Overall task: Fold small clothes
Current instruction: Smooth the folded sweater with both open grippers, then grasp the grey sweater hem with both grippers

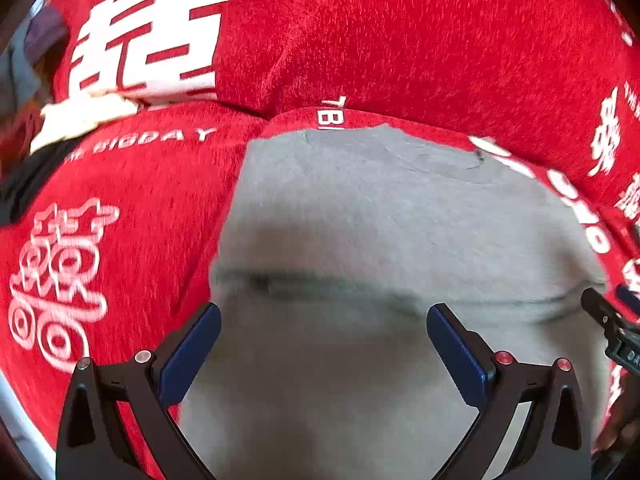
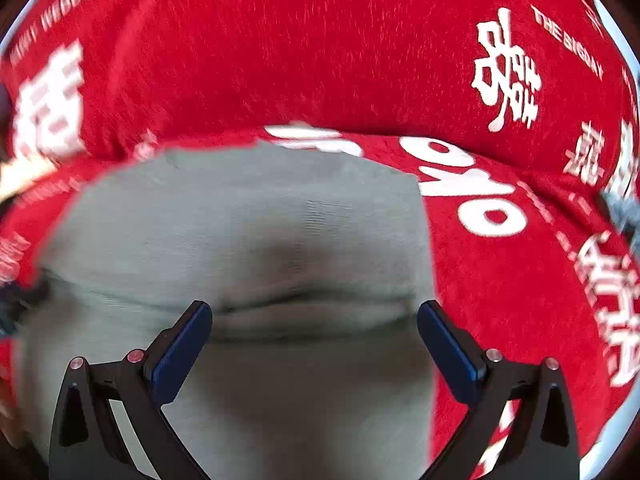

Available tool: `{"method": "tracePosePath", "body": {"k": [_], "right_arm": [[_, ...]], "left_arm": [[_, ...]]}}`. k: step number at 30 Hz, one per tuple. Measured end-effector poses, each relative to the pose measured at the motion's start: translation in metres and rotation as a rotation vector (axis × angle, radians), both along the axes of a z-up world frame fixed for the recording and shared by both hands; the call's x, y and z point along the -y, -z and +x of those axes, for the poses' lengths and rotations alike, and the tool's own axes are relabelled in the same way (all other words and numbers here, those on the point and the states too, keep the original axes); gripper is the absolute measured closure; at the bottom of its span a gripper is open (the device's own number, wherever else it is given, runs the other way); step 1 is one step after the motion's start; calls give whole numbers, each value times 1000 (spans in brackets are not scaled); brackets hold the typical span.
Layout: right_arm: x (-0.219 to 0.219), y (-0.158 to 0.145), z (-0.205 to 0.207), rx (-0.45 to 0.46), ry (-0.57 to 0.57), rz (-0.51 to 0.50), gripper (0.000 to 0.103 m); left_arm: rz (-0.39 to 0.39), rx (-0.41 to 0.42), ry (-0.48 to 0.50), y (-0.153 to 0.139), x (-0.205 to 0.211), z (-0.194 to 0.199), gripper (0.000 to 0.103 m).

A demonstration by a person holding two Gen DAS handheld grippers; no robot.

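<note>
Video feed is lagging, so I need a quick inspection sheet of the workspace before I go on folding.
Surface: red blanket with white lettering, bunched into a ridge behind the work.
Job's things: grey garment lying on the blanket, a crease across it near the fingertips.
Clutter: cream and dark fabrics at far left edge.
Grippers: left gripper open over the garment; right gripper open over it too, holding nothing.
Cables: nothing seen.
Surroundings: mostly hidden by the blanket.

Plain grey garment on white-lettered red cloth.
</note>
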State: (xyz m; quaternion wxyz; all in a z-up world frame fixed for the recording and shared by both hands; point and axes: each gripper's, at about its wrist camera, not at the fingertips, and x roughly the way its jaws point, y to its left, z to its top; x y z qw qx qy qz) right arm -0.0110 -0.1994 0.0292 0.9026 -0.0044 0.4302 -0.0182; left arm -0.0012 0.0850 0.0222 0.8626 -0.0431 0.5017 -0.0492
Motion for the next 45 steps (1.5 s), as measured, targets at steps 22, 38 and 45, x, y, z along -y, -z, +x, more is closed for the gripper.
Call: {"method": "tracePosePath", "body": {"k": [22, 38, 45], "right_arm": [[1, 23, -146, -64, -117, -57, 0], [-34, 60, -198, -169, -315, -258, 1], [15, 67, -206, -353, -158, 20, 1]], "left_arm": [[60, -17, 78, 17, -35, -145, 0], [85, -258, 131, 45, -44, -179, 0], [33, -355, -43, 56, -85, -184, 0]]}}
